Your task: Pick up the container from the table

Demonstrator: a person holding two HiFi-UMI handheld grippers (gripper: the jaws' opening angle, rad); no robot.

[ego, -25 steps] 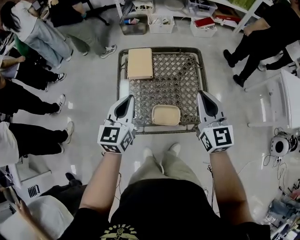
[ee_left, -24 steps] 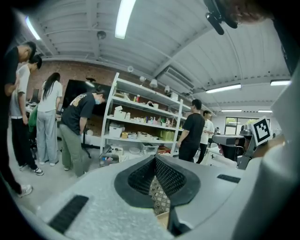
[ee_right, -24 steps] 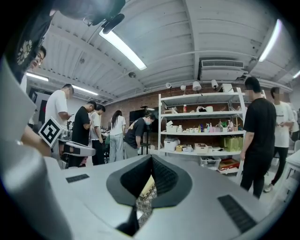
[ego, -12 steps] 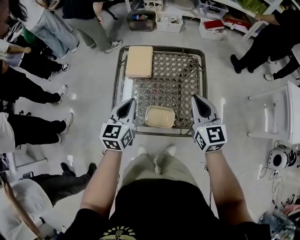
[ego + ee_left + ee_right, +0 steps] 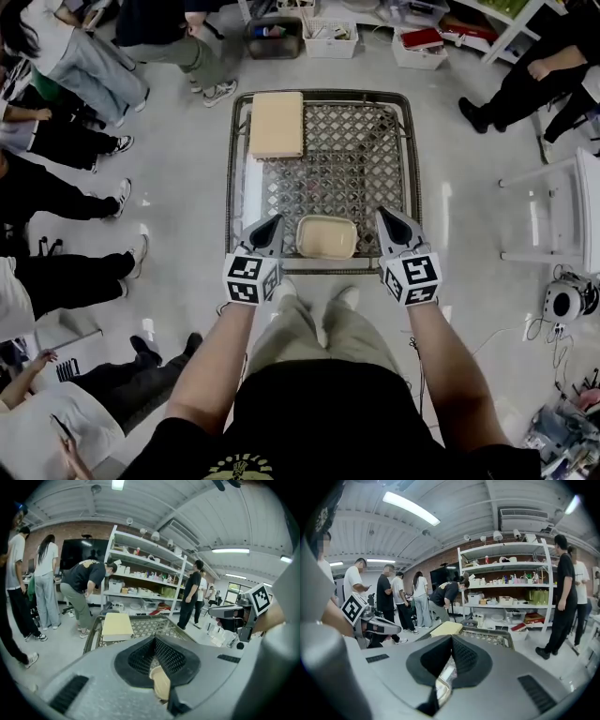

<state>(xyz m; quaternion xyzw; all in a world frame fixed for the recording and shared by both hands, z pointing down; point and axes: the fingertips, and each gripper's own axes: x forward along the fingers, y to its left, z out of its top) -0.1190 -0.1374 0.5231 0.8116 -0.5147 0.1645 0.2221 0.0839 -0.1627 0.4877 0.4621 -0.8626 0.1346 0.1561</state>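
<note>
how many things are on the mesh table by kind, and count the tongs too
container: 1, the tan container at the near edge
flat box: 1, the flat tan box at the far left corner
tongs: 2, the left tongs and the right tongs, both shut and empty, one each side of the container
total: 4
</note>
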